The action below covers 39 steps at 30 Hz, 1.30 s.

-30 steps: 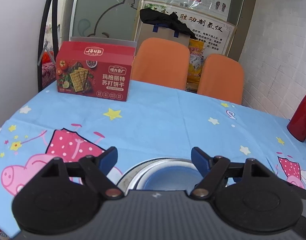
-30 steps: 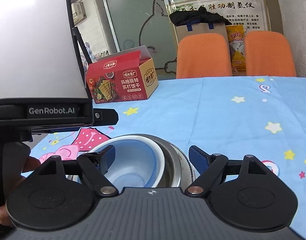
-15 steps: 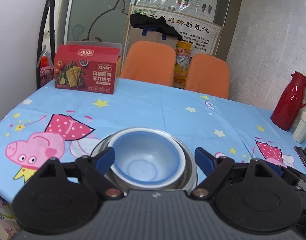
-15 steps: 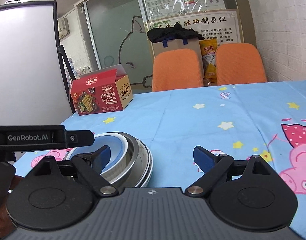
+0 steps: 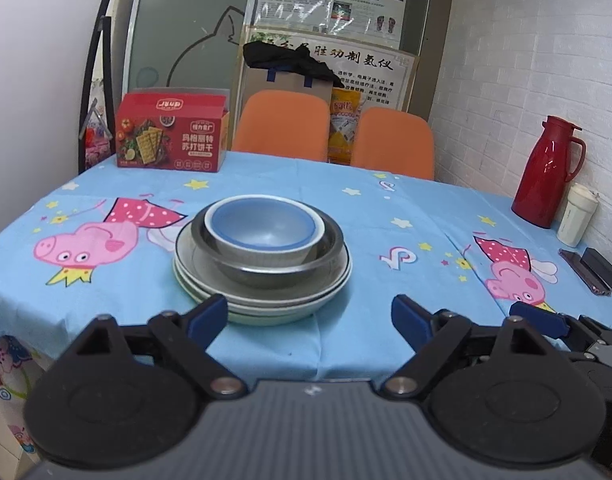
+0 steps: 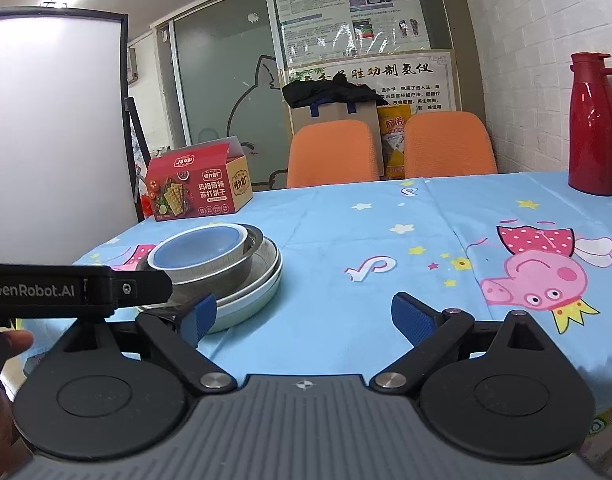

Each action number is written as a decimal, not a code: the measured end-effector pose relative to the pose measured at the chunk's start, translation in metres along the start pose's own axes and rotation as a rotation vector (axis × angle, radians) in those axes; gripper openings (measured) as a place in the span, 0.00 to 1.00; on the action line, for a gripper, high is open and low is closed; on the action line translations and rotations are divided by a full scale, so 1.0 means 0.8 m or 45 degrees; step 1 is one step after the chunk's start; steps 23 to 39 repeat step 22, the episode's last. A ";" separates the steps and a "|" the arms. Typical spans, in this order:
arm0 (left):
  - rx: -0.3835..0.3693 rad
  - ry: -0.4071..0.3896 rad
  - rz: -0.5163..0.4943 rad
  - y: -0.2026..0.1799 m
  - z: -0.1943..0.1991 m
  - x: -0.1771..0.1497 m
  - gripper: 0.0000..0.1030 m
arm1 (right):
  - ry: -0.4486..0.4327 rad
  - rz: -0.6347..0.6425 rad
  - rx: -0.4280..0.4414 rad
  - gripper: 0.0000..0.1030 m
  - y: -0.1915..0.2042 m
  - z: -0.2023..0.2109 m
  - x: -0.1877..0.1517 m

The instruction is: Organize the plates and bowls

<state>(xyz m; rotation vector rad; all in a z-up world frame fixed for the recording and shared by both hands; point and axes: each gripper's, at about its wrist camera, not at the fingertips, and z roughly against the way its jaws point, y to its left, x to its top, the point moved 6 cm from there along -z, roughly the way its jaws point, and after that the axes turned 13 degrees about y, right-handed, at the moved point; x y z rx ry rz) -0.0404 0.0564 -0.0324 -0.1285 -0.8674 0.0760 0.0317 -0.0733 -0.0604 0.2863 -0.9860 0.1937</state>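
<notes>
- Blue-lined bowl [image 5: 264, 228] nested in steel bowl [image 5: 266, 264], both atop stacked pale plates [image 5: 262, 300], near the front left of the counter [image 5: 386, 220].
- Left hand-held gripper [image 5: 309, 314] spread wide, just been opening, nothing between the pads, short of the stack.
- Right hand-held gripper [image 6: 304, 316] spread wide and empty, stack just beyond its left pad.
- Red cracker box [image 5: 172, 138] at far left; red flask [image 5: 546, 172] at right.
</notes>
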 end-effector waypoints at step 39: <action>0.060 -0.068 -0.027 -0.008 0.026 -0.043 0.86 | -0.038 -0.075 -0.147 1.00 -0.025 0.042 -0.040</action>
